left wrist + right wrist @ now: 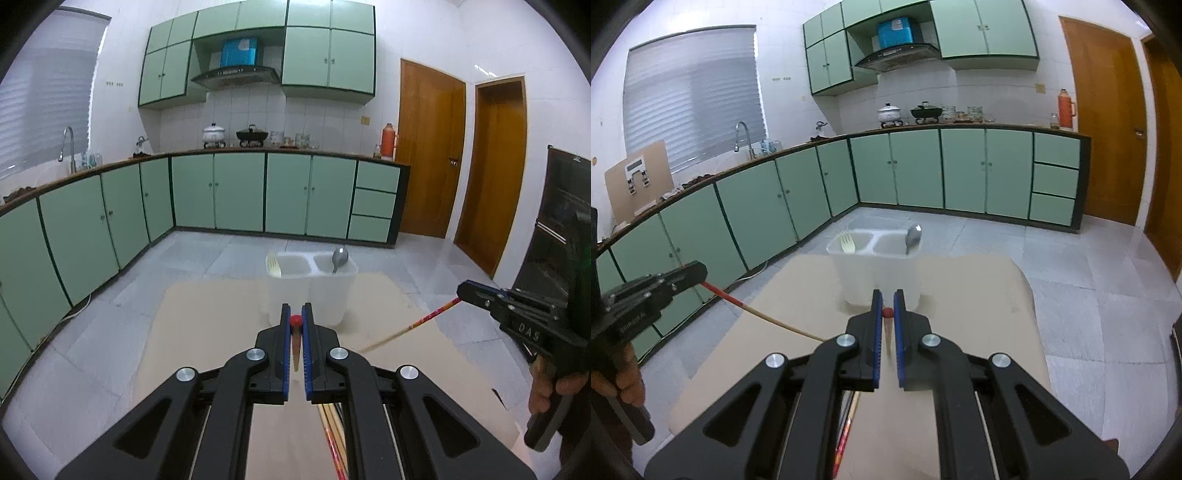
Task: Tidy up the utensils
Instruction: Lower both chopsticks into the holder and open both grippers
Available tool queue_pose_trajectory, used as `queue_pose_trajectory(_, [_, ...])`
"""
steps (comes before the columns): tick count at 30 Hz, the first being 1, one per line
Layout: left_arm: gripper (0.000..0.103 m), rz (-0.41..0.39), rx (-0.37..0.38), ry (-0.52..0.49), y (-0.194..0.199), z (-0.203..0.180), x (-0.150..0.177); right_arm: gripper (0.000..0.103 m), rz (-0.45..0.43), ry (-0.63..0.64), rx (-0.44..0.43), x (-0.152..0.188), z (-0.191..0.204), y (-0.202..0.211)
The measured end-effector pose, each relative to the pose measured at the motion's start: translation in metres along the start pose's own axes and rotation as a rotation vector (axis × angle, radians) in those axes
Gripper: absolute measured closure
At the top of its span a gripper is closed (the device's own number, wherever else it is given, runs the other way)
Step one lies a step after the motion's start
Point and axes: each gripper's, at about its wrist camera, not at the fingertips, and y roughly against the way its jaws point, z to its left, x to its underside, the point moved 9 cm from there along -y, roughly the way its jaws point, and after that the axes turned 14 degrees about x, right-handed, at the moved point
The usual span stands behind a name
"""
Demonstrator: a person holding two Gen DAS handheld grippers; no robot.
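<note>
1. Both tongs are clamped narrow on chopsticks: my left gripper (296, 320) pinches a red-tipped chopstick (295, 334), and my right gripper (887, 312) pinches another chopstick (887, 320) by its red end.
2. More chopsticks (334, 443) lie beneath my left tool, mostly hidden by its frame, so I cannot count them.
3. Just past the fingertips a white two-compartment holder (879, 273) stands on a beige mat (979, 295).
4. Its left compartment holds a pale fork (846, 242), its right a metal spoon (912, 236); their handles are hidden inside.
5. Beyond lie grey floor tiles (1089, 295), green cabinets (916, 170) and wooden doors (430, 147).
</note>
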Motion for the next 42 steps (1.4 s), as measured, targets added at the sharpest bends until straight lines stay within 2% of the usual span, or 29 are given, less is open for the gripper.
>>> queue_pose_trajectory(7, [0.097, -0.065, -0.002, -0.018, 0.002, 0.003, -0.040, 0.098, -0.031, 0.025, -0.043, -0.057, 0.004, -0.002])
queue_pose_trajectory(13, [0.098, -0.139, -0.005, -0.044, 0.005, 0.008, -0.085, 0.098, -0.111, 0.021, -0.064, -0.125, 0.005, -0.002])
queue_pose_trajectory(21, [0.097, -0.169, 0.007, -0.076, -0.029, 0.007, -0.128, 0.098, -0.191, 0.012, -0.033, -0.187, 0.003, -0.029])
queue_pose_trajectory(24, [0.098, -0.144, 0.016, -0.077, -0.055, 0.010, -0.133, 0.098, -0.205, 0.022, -0.007, -0.195, 0.000, -0.049])
queue_pose_trajectory(28, [0.098, -0.089, 0.025, -0.059, -0.087, 0.019, -0.127, 0.098, -0.180, 0.028, 0.009, -0.191, -0.001, -0.080])
queue_pose_trajectory(33, [0.098, -0.018, 0.029, -0.022, -0.123, 0.031, -0.112, 0.098, -0.105, 0.021, 0.005, -0.173, 0.002, -0.120])
queue_pose_trajectory(40, [0.097, 0.067, 0.025, 0.004, -0.158, 0.045, -0.090, 0.097, -0.014, 0.040, -0.007, -0.139, 0.015, -0.149])
queue_pose_trajectory(42, [0.097, 0.097, 0.028, 0.026, -0.164, 0.049, -0.084, 0.092, 0.005, 0.044, -0.002, -0.132, 0.017, -0.152])
